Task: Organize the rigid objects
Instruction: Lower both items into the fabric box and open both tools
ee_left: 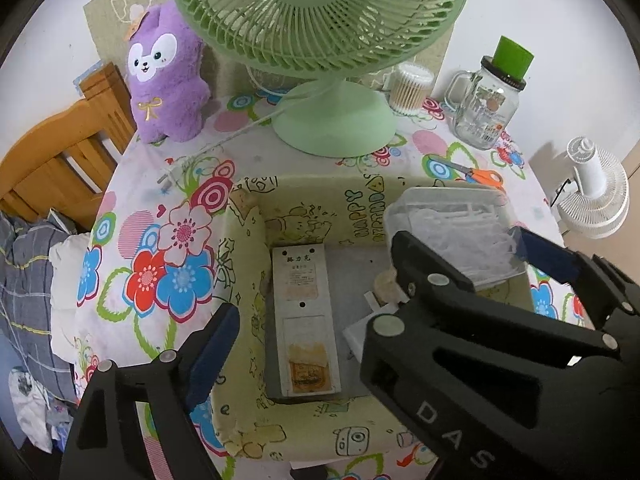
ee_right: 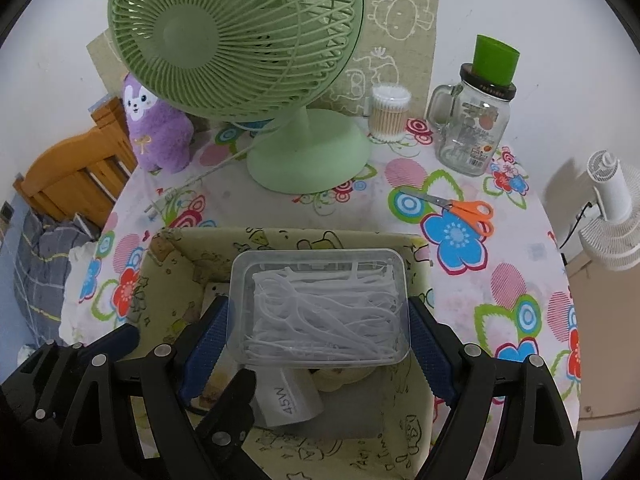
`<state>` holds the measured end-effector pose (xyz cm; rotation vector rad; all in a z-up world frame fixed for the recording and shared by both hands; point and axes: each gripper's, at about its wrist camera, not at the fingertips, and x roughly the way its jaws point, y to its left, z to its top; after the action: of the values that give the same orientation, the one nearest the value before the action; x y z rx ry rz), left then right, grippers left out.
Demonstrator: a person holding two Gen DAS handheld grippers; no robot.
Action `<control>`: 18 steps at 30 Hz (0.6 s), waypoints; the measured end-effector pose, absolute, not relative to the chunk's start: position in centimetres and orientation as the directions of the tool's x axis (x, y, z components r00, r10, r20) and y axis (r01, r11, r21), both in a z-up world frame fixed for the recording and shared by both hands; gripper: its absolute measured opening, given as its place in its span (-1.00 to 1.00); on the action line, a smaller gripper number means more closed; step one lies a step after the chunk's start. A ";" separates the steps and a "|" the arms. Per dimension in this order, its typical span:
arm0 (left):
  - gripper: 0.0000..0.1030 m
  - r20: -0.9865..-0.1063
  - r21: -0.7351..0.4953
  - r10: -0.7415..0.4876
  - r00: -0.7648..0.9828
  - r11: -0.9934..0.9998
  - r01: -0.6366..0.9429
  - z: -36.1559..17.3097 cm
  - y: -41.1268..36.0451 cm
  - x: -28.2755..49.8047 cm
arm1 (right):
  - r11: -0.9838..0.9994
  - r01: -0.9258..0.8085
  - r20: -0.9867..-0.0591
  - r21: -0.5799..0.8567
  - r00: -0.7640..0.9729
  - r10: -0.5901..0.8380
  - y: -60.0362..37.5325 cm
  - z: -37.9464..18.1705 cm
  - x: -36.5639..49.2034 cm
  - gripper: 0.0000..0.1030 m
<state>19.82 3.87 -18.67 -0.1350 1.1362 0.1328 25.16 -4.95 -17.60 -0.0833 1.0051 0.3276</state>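
A soft yellow cloth bin (ee_right: 168, 276) with cartoon drawings sits near the front edge of the flowery tablecloth (ee_right: 500, 292), and things are being gathered into it so they stay in one spot. The right gripper (ee_right: 320, 344) has its two blue pads on either side of a clear plastic box of floss picks (ee_right: 320, 304), held over the right part of the bin — the pads are right at the box's short sides, and it looks gripped, since nothing else seems to hold it up. The left gripper (ee_left: 376, 280) hangs over the bin with its jaws wide apart and nothing between them. Below it a flat grey remote-like box (ee_left: 304, 320) lies along the bin's floor, label up. The left view shows that box in full; the right view mostly hides it but shows a white charger marked 45W (ee_right: 290, 398) under the floss box. The orange scissors (ee_right: 466, 212) lie out near the right edge — probably still waiting to go in.
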 end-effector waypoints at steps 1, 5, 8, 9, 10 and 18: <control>0.72 -0.911 -0.039 0.035 0.411 0.984 -0.172 -18.8 3.9 19.9 | 0.951 -0.300 -0.841 0.072 0.494 0.219 -4.9 -17.7 25.2 0.70; 0.72 -0.916 -0.031 0.038 0.399 0.986 -0.163 -19.0 3.8 20.2 | 0.955 -0.281 -0.856 0.096 0.466 0.224 -5.3 -18.3 25.6 0.71; 0.74 -0.918 -0.025 0.039 0.396 0.988 -0.155 -19.1 3.7 20.3 | 0.954 -0.271 -0.864 0.125 0.444 0.239 -5.5 -18.7 25.7 0.71; 0.74 -0.917 -0.023 0.039 0.396 0.988 -0.152 -19.1 3.7 20.3 | 0.954 -0.268 -0.865 0.133 0.439 0.244 -5.5 -18.8 25.7 0.71; 0.75 -0.918 -0.024 0.037 0.395 0.988 -0.150 -19.1 3.7 20.4 | 0.954 -0.261 -0.864 0.150 0.435 0.255 -5.6 -18.9 25.8 0.71; 0.77 -0.919 -0.031 0.030 0.393 0.988 -0.148 -19.1 3.7 20.4 | 0.957 -0.255 -0.863 0.137 0.444 0.242 -5.5 -18.6 25.6 0.75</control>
<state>20.40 3.71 -19.13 -0.1141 1.1619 0.1134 25.61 -5.48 -18.60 -0.0132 1.0668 0.3079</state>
